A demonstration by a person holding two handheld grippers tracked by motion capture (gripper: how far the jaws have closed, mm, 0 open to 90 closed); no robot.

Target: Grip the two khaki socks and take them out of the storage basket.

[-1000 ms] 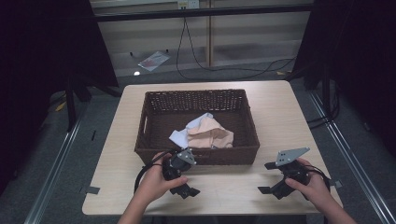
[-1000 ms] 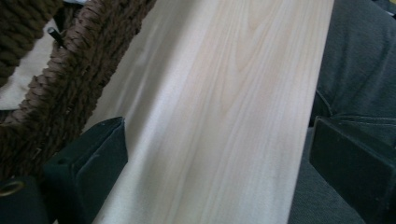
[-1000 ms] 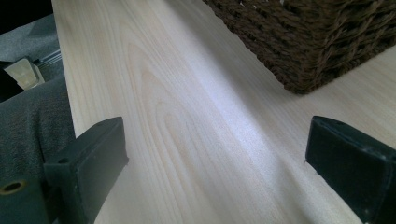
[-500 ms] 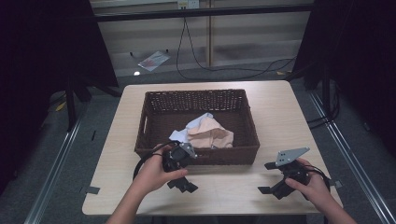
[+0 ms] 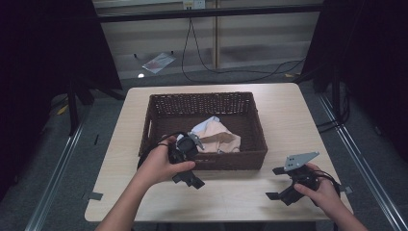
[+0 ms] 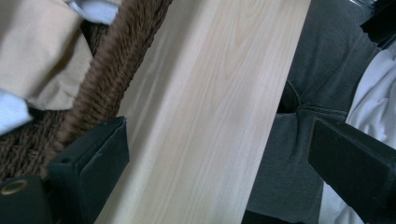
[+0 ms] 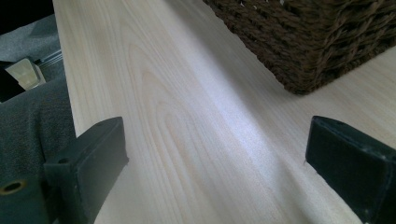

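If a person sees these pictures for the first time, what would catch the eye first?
Probably the dark wicker basket in the middle of the pale wooden table, with crumpled beige and light-blue cloth inside it. Next, the two black grippers at the near edge: the left gripper is raised against the basket's front rim, and the right gripper sits low near the table's right corner, both with jaws open.

looks like a lab or recording studio set up for filming. dark curtains (image 5: 43, 72) hanging at both sides, black cables (image 5: 231, 67) trailing over a grey carpeted floor (image 5: 57, 183), metal rails (image 5: 53, 187) running along the floor beside a lone pale wooden worktop (image 5: 288, 110). tape marks (image 5: 95, 196) stuck near the worktop's corners. plain panelled wall (image 5: 260, 33) behind.
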